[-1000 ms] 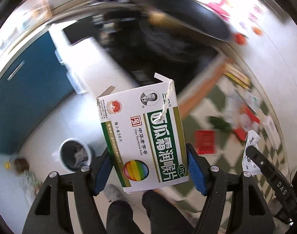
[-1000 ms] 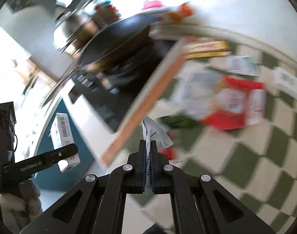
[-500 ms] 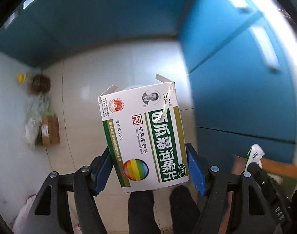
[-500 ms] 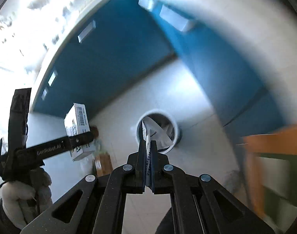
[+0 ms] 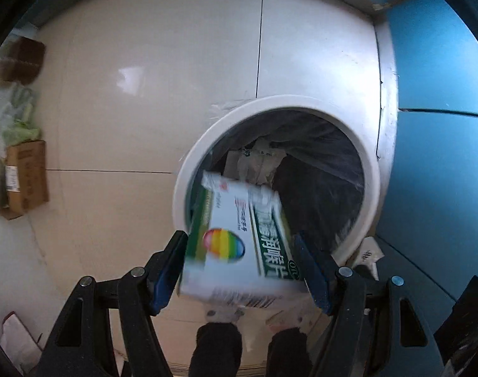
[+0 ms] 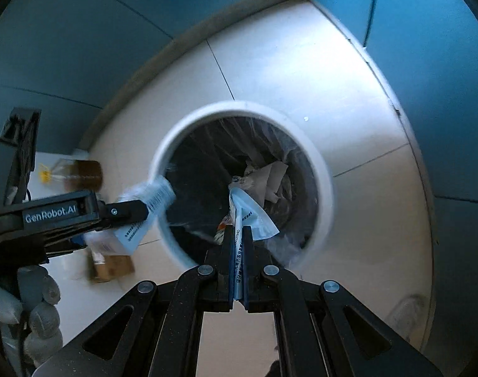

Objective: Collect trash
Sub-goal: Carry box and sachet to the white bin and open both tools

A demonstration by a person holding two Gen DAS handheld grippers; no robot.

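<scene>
A white round trash bin (image 5: 301,102) with a dark liner stands on the pale tiled floor, with crumpled paper inside. My left gripper (image 5: 239,241) is shut on a white and green medicine box (image 5: 235,238) with a rainbow disc. The box is blurred and tips forward over the bin's near rim. In the right wrist view the bin (image 6: 239,106) lies straight below. My right gripper (image 6: 238,232) is shut on a thin white and blue paper wrapper (image 6: 249,212) that hangs over the opening. The left gripper's finger (image 6: 126,210) and the box (image 6: 151,194) show at the bin's left rim.
Blue cabinet fronts (image 5: 443,125) run close along the bin's right side. A cardboard box (image 5: 25,179) and a bag of greens (image 5: 13,116) lie at the left wall. A brown bottle (image 6: 82,176) stands beyond the bin. The person's dark trouser legs (image 5: 217,345) are below me.
Both grippers swung away from the stove and checked cloth and dropped low over the bin, which now fills both views. The medicine box has tipped forward between the left pads.
</scene>
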